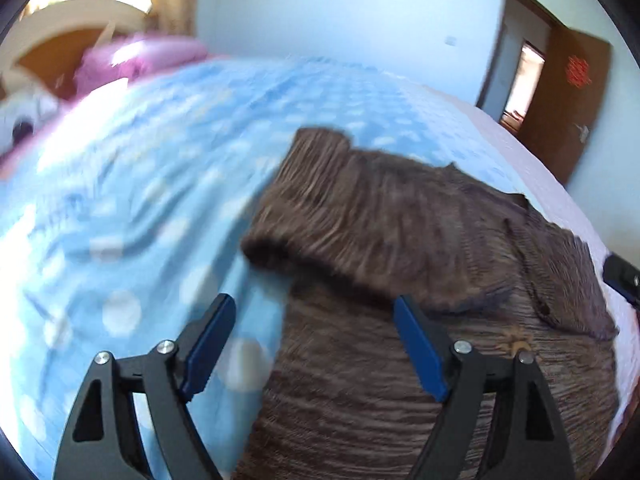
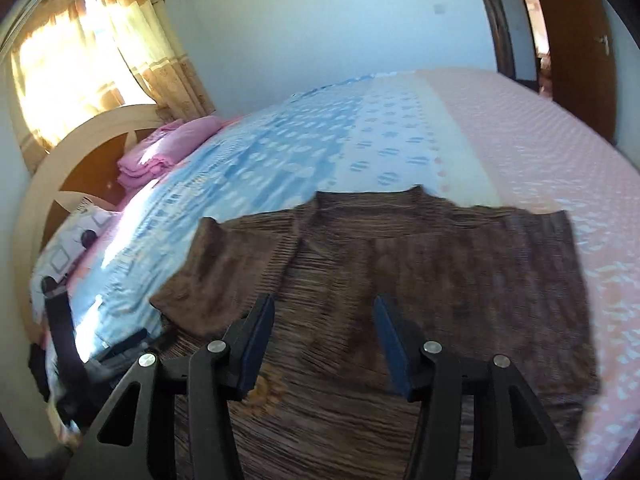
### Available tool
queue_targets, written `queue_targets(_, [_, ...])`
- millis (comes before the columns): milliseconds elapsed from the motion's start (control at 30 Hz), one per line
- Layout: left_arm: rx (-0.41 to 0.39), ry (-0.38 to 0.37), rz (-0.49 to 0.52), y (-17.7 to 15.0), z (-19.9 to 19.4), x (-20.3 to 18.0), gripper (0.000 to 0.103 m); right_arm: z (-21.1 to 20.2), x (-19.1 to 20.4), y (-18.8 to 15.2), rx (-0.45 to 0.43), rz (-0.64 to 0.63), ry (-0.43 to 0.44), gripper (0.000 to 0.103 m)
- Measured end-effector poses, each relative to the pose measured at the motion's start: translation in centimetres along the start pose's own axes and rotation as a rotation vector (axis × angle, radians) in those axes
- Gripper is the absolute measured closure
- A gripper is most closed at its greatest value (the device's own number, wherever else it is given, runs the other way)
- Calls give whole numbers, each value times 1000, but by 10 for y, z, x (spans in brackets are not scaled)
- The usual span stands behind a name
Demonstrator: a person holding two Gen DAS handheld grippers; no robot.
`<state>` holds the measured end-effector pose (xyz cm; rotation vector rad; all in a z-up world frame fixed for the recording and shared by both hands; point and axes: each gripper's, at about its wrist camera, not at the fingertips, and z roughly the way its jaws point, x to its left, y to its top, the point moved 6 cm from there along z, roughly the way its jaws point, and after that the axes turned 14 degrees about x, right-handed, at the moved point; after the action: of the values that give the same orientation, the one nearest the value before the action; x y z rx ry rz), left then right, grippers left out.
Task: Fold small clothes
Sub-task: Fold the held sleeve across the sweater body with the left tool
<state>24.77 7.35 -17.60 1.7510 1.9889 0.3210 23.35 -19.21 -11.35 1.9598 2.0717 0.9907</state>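
Note:
A small brown ribbed knit top point(image 1: 400, 360) lies spread on the bed; it also shows in the right wrist view point(image 2: 400, 272). Its left sleeve point(image 1: 340, 208) is folded across the body, and shows again in the right wrist view point(image 2: 216, 272). My left gripper point(image 1: 316, 312) is open and empty, just above the top's left edge below the folded sleeve. My right gripper point(image 2: 324, 312) is open and empty, hovering over the middle of the top. A small tan motif point(image 1: 516, 344) sits on the fabric.
The bed has a blue spotted sheet point(image 1: 140, 184) on the left and a pink one point(image 2: 540, 152) on the right. Folded pink bedding point(image 2: 168, 152) and a pillow point(image 2: 76, 236) lie at the wooden headboard point(image 2: 80, 148). A brown door point(image 1: 568, 92) stands open beyond.

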Motion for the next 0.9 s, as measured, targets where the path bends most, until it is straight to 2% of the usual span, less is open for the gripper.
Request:
queue_targets(33, [16,-27,-37,0,4,5,19,15,9,9,22,21,37,50])
queue_targets(67, [-1,-47,-50,0,2,6,19,31,15,18,38,40,59,50])
queue_targets(133, [-15,-46,-52,-2,1,5,19,63,26,32,70,42,65,50])
queue_targets(233, [-24,-27,-35,-6,-1,0,18,105,41,43,114,8,1,50])
queue_targets(300, [-26,-42,-28,-6,-1,0,14,126,48,42,154,9,-48,51])
queue_targets(333, [-28,-58,-28,-6,-2,2,11,130,51,42,148,8,-67,54])
queue_targets(367, [-30,-81,-31,-7,-3,3,9,131,54,44,128,-6,-90,61])
queue_targets(400, [-34,-101,-36,-7,-4,5,8,132,56,44,123,-24,-113,84])
queue_targets(500, [-41,-131,-49,-3,-2,10,6,128,59,44,124,-41,-109,94])
queue_targets(567, [-44,-129,-48,-3,-2,8,6,119,61,46,106,-64,-105,94])
queue_targets(733, [-47,-135,-58,-2,0,9,6,71,76,62,0,-151,-113,94])
queue_targets(900, [-43,-127,-56,-1,0,8,6,34,62,70,-31,-188,-190,94])
